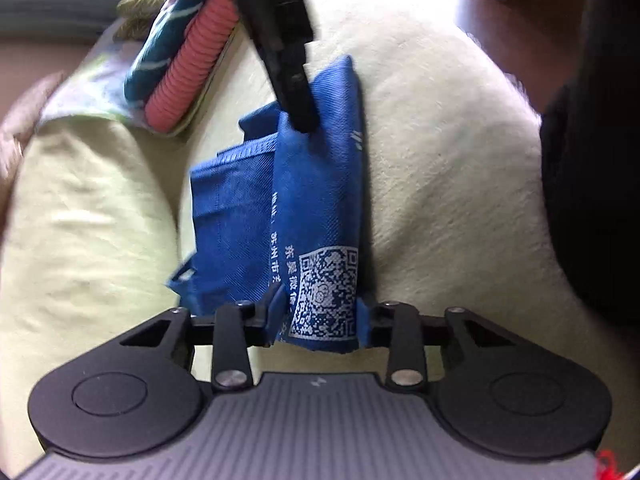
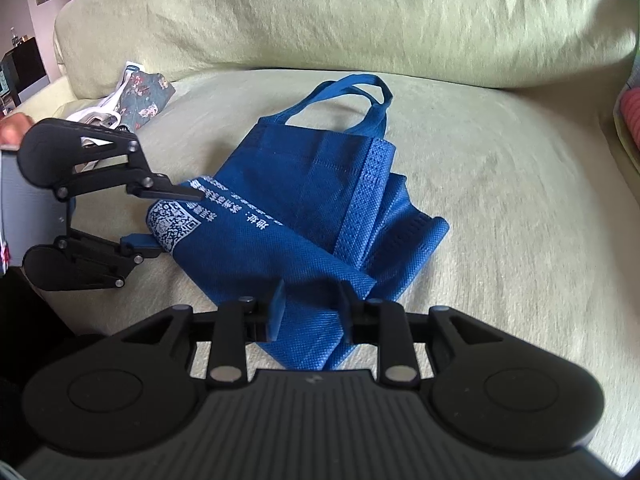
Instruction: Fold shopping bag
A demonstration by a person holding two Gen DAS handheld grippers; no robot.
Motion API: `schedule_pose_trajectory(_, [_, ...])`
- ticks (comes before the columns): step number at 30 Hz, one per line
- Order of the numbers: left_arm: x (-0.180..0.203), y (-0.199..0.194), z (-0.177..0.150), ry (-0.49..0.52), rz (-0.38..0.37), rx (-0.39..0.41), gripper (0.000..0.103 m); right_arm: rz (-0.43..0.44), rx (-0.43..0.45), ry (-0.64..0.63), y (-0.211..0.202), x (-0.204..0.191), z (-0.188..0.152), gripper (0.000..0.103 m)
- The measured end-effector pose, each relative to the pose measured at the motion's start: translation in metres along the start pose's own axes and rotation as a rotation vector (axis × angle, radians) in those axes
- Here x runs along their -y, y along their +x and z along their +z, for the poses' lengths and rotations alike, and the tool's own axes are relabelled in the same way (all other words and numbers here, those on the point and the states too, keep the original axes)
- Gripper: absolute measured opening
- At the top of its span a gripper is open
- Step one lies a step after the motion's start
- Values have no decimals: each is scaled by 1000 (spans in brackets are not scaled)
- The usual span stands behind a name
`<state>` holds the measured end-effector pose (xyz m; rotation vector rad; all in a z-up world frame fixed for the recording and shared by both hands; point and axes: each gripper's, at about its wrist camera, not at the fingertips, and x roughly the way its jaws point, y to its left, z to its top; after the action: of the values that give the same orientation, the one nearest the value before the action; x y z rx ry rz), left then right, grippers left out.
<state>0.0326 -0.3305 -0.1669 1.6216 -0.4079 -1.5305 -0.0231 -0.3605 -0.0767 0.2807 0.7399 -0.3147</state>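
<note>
My left gripper (image 1: 322, 316) pinches the QR-printed corner of the blue shopping bag (image 2: 304, 216) lying half-folded on the sofa cushion (image 2: 500, 184); my right gripper (image 2: 310, 312) pinches the neighbouring corner. I'd carry both corners together toward the handles (image 2: 352, 96), keeping the edge taut and level.

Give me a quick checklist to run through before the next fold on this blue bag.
1. Left gripper at the QR-code corner of the shopping bag: ok.
2. Left jaws firmly pinching it: cannot tell.
3. Right gripper has bag fabric between its jaws: ok.
4. Bag handles free, lying on the sofa cushion: ok.
5. Layers lined up neatly: not ok, edges stick out unevenly.
</note>
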Motion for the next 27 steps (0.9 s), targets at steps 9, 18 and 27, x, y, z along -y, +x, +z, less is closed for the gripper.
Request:
schedule_pose_trajectory(9, [-15,-2,-2,-9,-83,-9,39,-12,82,-476,-25,-35,-18,54])
schedule_pose_trajectory(18, [-28,-1,-6,-48,-136,-3,40,-142,132,-789,10,-45,-44,49])
schedule_pose_trajectory(27, [-56,-15,-9,-215,-270,15,39,55,47,-521,-3,-18,-20,29])
